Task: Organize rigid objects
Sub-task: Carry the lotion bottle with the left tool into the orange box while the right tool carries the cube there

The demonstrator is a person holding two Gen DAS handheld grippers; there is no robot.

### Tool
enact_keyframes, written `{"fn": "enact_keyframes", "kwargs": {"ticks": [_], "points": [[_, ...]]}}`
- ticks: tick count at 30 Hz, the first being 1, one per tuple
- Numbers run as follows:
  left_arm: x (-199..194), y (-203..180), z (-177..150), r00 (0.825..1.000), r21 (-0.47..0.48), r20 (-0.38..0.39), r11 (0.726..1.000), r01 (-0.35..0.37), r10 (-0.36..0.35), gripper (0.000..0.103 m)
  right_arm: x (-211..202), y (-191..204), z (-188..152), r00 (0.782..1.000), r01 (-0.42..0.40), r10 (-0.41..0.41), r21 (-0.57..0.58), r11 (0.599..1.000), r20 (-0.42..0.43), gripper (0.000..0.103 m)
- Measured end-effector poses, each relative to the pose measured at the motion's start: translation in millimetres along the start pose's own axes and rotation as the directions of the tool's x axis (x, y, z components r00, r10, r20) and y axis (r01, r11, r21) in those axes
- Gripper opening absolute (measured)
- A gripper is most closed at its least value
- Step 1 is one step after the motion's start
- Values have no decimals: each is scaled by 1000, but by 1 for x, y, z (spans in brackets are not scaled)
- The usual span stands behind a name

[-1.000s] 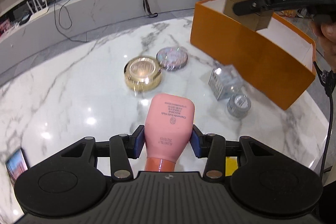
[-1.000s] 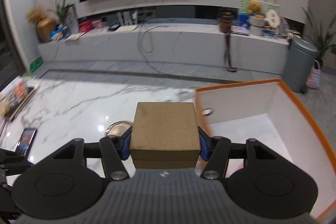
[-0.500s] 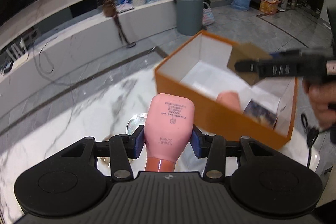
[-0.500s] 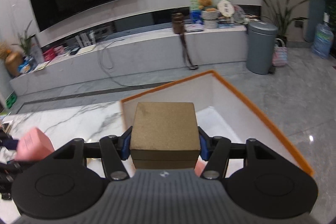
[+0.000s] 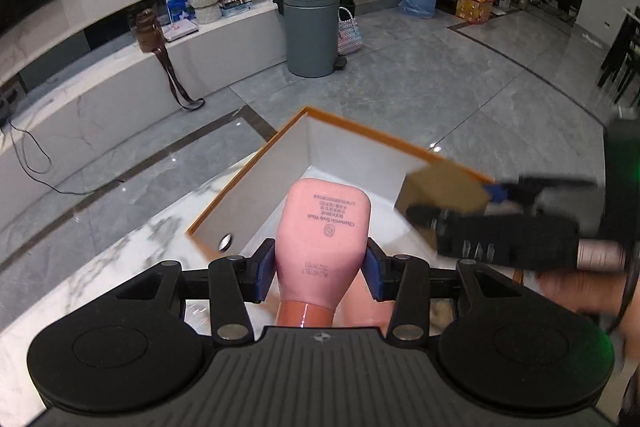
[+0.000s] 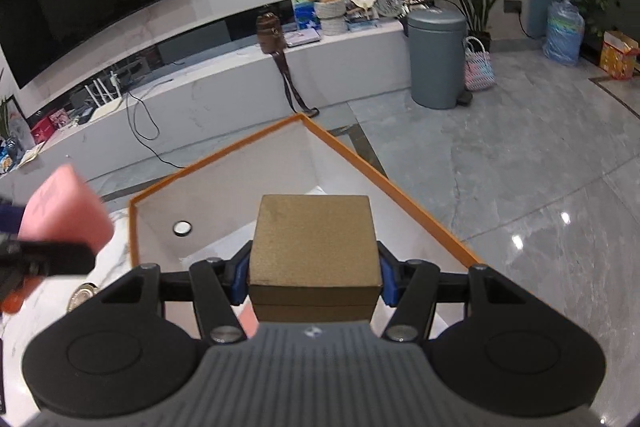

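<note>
My left gripper is shut on a pink body-wash bottle, cap toward me, held above the near edge of the orange box. My right gripper is shut on a gold-brown square box and holds it over the orange box's open white inside. The gold box and right gripper also show at the right of the left wrist view. The pink bottle shows at the left of the right wrist view.
The orange box stands on a white marble table. A round gold tin lies on the table left of the box. Behind are a low marble bench, a grey bin and grey tiled floor.
Both grippers have swung toward the orange box with their loads. The left gripper has risen from the table and come over the box's near edge; the right has moved further over the box.
</note>
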State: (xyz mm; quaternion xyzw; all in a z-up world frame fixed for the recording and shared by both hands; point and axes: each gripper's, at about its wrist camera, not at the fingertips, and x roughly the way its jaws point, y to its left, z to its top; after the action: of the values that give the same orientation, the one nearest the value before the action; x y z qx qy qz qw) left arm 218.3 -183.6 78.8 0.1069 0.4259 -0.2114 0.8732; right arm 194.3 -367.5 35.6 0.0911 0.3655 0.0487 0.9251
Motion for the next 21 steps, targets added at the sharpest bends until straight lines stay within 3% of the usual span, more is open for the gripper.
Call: {"fn": "enact_keyframes", "kwargs": {"ticks": [7, 13, 21], "points": [[53, 12, 29, 998, -170, -61, 985, 18, -29, 51, 22, -10, 3, 998, 35, -33, 27, 999, -51, 59], [95, 14, 34, 992, -178, -126, 983, -37, 15, 51, 34, -13, -2, 994, 58, -54, 39, 998, -97, 59], [125, 13, 26, 980, -181, -198, 983, -43, 6, 51, 51, -12, -9, 983, 86, -84, 4, 996, -165, 59]]}}
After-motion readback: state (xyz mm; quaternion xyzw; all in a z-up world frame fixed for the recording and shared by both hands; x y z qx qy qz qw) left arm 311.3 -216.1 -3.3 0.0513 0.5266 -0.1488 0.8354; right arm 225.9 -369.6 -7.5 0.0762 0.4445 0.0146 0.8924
